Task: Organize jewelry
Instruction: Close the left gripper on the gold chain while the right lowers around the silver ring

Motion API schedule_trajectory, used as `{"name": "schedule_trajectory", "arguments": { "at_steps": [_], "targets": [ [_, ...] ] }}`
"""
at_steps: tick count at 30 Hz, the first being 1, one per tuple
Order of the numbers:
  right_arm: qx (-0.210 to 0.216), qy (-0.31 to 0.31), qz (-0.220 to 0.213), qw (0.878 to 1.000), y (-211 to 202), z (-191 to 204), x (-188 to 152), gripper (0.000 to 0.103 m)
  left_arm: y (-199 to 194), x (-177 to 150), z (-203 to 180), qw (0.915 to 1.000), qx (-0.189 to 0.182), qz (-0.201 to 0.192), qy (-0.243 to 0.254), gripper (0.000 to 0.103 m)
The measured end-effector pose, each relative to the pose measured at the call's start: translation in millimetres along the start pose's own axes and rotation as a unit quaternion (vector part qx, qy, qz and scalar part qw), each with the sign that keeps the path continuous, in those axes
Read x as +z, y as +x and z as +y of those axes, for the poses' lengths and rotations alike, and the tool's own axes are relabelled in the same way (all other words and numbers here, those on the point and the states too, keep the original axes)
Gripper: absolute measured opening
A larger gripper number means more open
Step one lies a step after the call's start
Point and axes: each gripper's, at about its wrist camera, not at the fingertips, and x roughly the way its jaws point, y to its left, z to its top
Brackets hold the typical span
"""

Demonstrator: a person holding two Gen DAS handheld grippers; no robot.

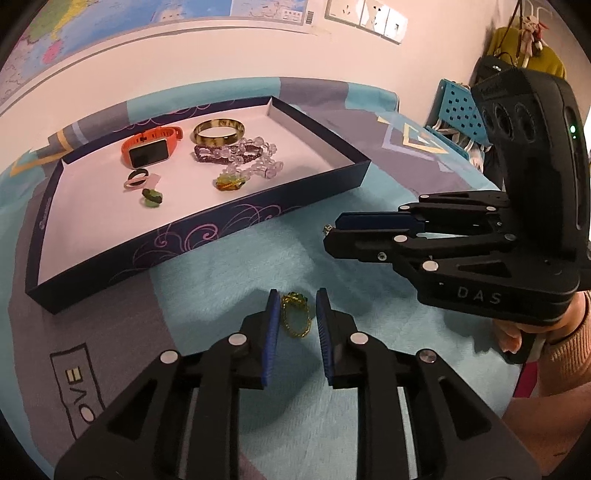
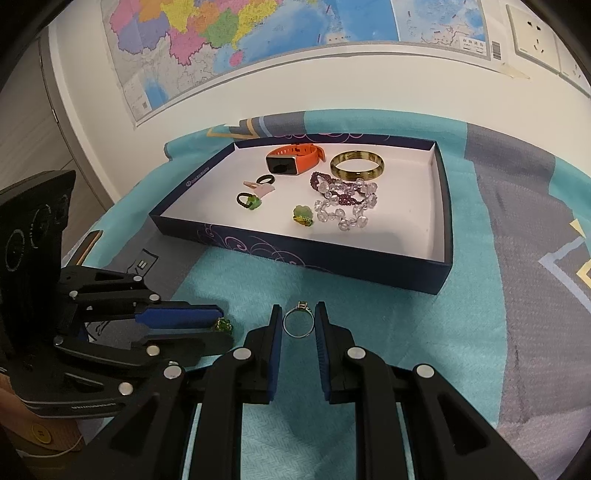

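Note:
A dark blue tray (image 1: 207,236) (image 2: 295,258) on the bed holds an orange watch (image 1: 147,149) (image 2: 291,158), a tortoiseshell bangle (image 1: 218,132) (image 2: 357,164), clear and purple bead bracelets (image 1: 247,157) (image 2: 343,203), small rings (image 1: 137,178) (image 2: 255,192) and a green brooch (image 1: 231,182) (image 2: 303,216). My left gripper (image 1: 295,310) is open around a gold ring with a green stone (image 1: 295,317) lying on the cover. My right gripper (image 2: 298,319) is open around a silver ring (image 2: 298,321). Each gripper shows in the other view (image 1: 336,230) (image 2: 218,325).
A teal and grey bed cover (image 1: 221,295) (image 2: 480,295) lies under everything. A wall with a map (image 2: 258,37) and sockets (image 1: 365,18) is behind the tray. A blue perforated rack (image 1: 461,107) and hanging clothes stand at the far right.

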Motion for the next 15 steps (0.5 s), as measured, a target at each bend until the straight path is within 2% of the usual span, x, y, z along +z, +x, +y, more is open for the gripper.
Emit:
{"name": "schedule_trajectory", "arguments": {
  "at_steps": [1,8,15],
  "targets": [
    [0.0,0.001,0.0,1.0,-0.2,-0.5,0.1,0.016,1.0,0.6,-0.4,1.0,0.001,0.001,0.001,0.014],
    [0.001,0.002,-0.004,1.0,-0.7,-0.8,-0.1,0.016,1.9,0.8,-0.2,1.0,0.006,0.0,0.001,0.013],
    [0.005,0.003,-0.012,1.0,-3.9,-1.1,2.7,0.016,-13.3,2.3,2.6,0.9998,-0.001,-0.022,-0.004,0.013]
  ]
}}
